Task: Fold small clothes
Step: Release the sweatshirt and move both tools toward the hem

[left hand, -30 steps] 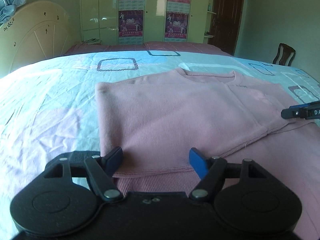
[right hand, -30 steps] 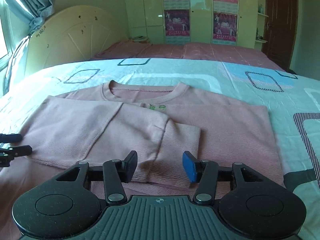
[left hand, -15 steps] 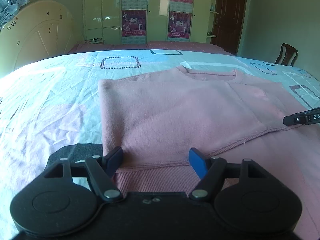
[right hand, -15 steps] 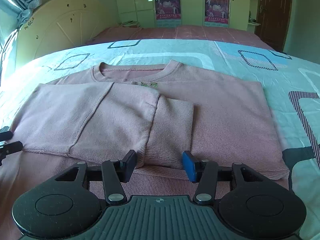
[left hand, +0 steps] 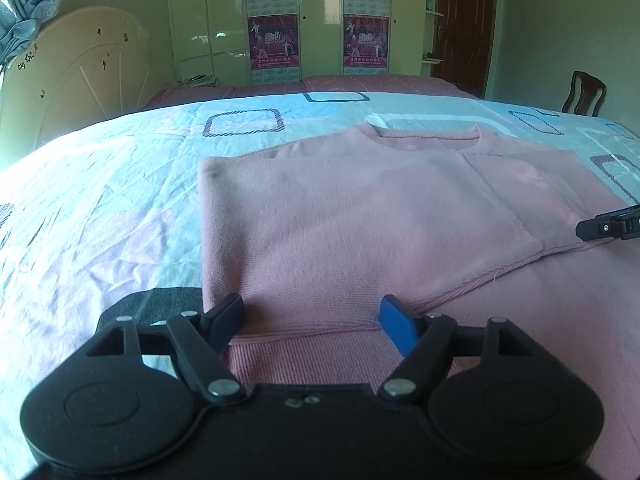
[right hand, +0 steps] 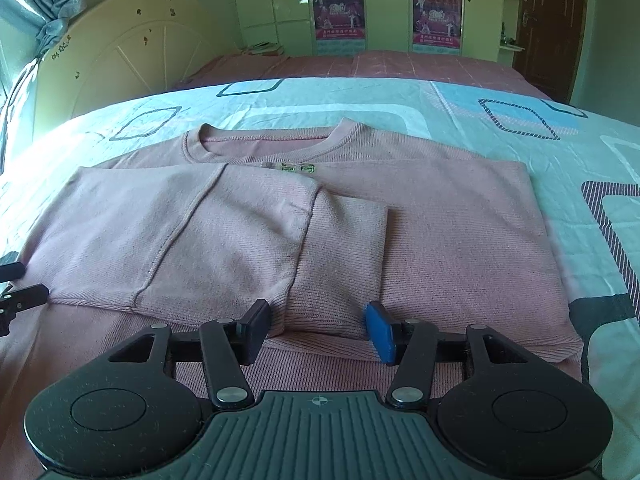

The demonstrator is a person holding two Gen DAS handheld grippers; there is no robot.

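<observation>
A pink sweatshirt point(left hand: 360, 220) lies flat on the bed, collar point(right hand: 272, 142) at the far side. One sleeve point(right hand: 200, 240) is folded across the chest, its ribbed cuff point(right hand: 340, 264) ending near the hem. My left gripper point(left hand: 312, 314) hovers over the hem at the garment's left edge; its jaws are opening, with fabric lying between them and no pad pressing it. My right gripper point(right hand: 318, 322) stands open around the cuff's end without pinching it. Each gripper's tip shows in the other view: the right gripper point(left hand: 608, 227) and the left gripper point(right hand: 20, 296).
The patterned bedsheet point(left hand: 100, 200) spreads around the sweatshirt. A cream headboard point(left hand: 80, 72) rises at the left and a wardrobe point(left hand: 320, 20) with posters stands behind. A wooden chair point(left hand: 584, 94) and a dark door point(right hand: 548, 28) are at the far right.
Both views have shifted slightly, so more of the ribbed hem shows below the fingertips. The sweatshirt lies as before and both pairs of jaws stay apart.
</observation>
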